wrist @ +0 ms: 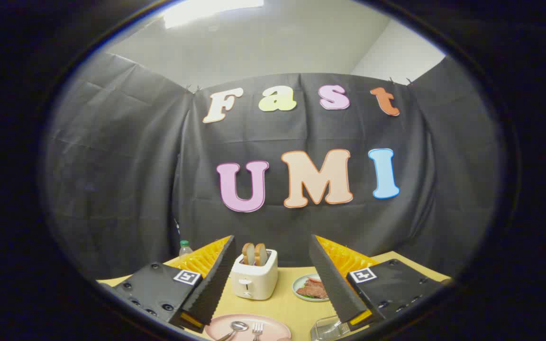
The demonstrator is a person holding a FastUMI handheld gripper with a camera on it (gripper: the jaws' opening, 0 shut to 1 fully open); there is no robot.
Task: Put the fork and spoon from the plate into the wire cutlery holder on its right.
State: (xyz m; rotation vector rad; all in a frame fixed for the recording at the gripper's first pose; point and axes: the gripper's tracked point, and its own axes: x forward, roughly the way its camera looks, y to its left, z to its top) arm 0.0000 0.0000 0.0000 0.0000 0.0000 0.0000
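- The fork [257, 330] and spoon [236, 327] lie side by side on the pink plate [273, 326], spoon to the left, fork to the right, their heads pointing away toward the toaster.
- The plate sits on the yellow worktop [288, 303], low between the two fingers and nearer than their tips; only its far half can be seen.
- The wire cutlery holder [326, 328] stands just to the right of the plate, partly hidden by the right finger; what shows of it looks pale and see-through, and its inside cannot be made out.
- The gripper [272, 241] hangs above the worktop with its fingers spread wide; nothing is between them and they touch neither the cutlery nor the plate.
- Just ahead, between the fingers, a white toaster [253, 280] stands upright with two slices of bread [254, 254] sticking out of its slots.
- To the right of the toaster, near the right finger, a small light plate with food [309, 288] rests on the worktop; the food looks reddish brown with some green at the edge.
- Beyond the left finger, near the back of the worktop, the top of a small bottle [185, 247] shows.
- Black cloth closes the booth behind the worktop.
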